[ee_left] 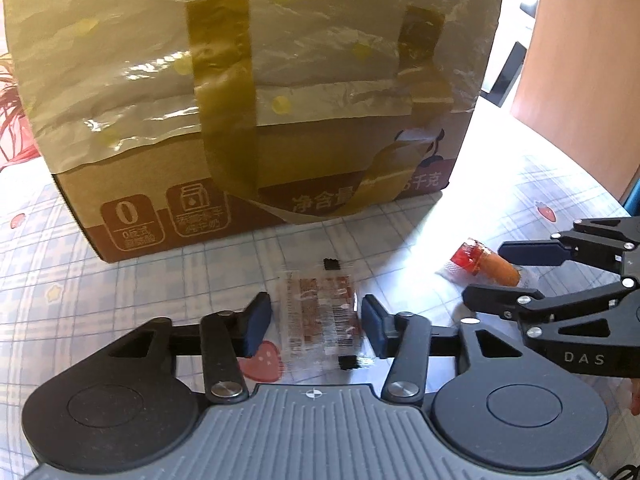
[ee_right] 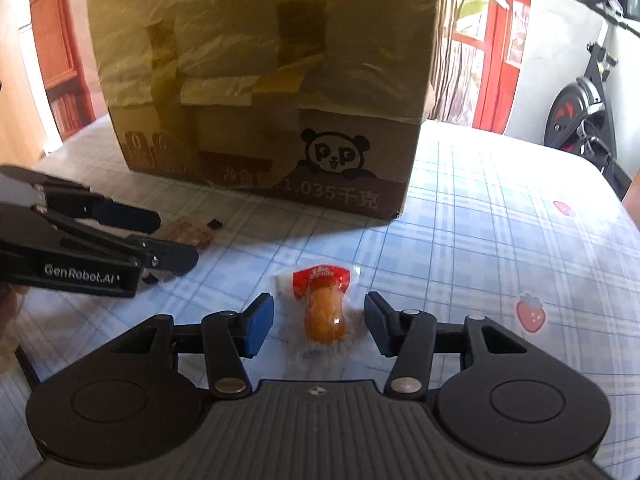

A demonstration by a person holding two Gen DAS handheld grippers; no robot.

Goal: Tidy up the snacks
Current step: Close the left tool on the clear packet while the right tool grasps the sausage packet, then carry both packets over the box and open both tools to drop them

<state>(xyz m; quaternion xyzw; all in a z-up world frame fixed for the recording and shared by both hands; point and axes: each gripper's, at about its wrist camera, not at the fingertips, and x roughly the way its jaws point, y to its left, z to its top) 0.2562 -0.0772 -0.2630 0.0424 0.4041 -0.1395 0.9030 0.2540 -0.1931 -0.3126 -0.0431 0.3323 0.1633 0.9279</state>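
Blue rubber pads on the left claw (ee_left: 316,318) stand either side of a flat clear packet (ee_left: 318,314) with a brown snack and a barcode label, lying on the checked counter (ee_left: 500,200); the pads sit just beside the packet's edges with a sliver of cloth showing on each side, so this claw is parted around the packet and not gripping it. The right claw (ee_right: 320,322) is in the same pose around a small sealed sausage (ee_right: 325,308), orange with a red band at its far end, with clear gaps between its pads and the wrapper, so it too is open and holds nothing. The two snacks lie near each other on the counter, each straddled by its own claw, and each claw shows at the edge of the other's view. Beyond them, well apart from both snacks, stands a big cardboard box (ee_right: 260,80) patched with brown tape and printed with a panda. I judge the step in hand to be the pick-up of both snacks, still at the alignment stage. Next, each claw would need to sink until its pads flank the snack's body, then close gently, as the thin slippery wrappers may slide or crumple, before anything is carried toward the box.
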